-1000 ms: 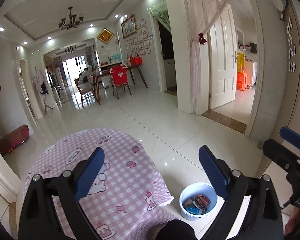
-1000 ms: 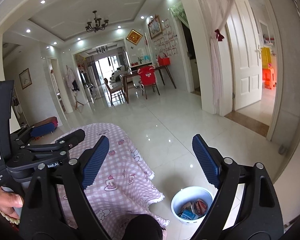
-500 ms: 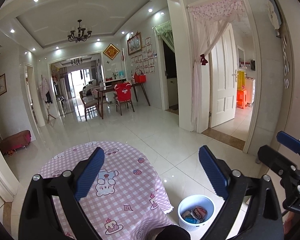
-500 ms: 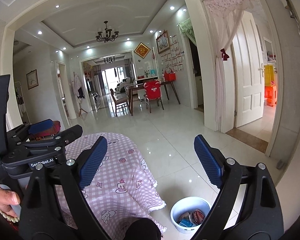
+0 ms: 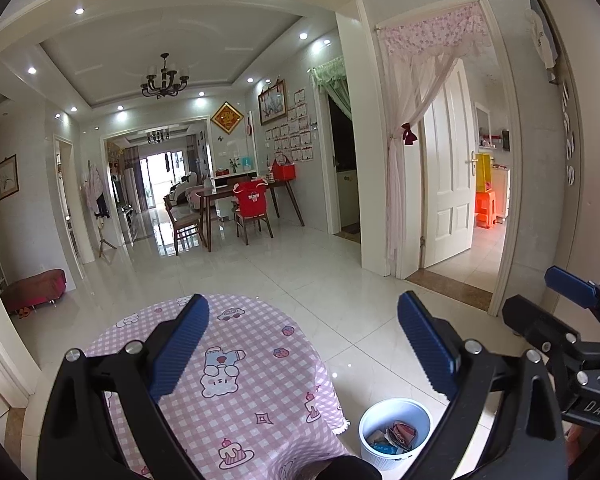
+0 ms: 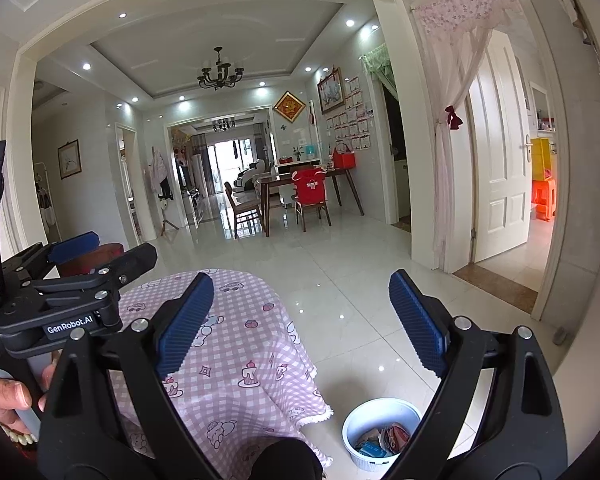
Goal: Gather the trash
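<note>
Both tongs hanging open and empty above the trash bin.
Left gripper (image 5: 302, 344) and right gripper (image 6: 300, 320) are gaping; round white bin (image 5: 394, 432), seemingly holding crumpled wrappers (image 5: 396, 436), is sitting lower right beside the pink checked tablecloth (image 5: 252, 384).

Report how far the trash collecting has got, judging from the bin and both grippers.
Done: the white bin on the floor beside the table already holds wrappers. In hand: nothing; the left gripper and right gripper are both open and empty, raised above the pink checked tablecloth. Left: no loose trash shows on the visible cloth or floor, so it looks nearly finished.
</note>
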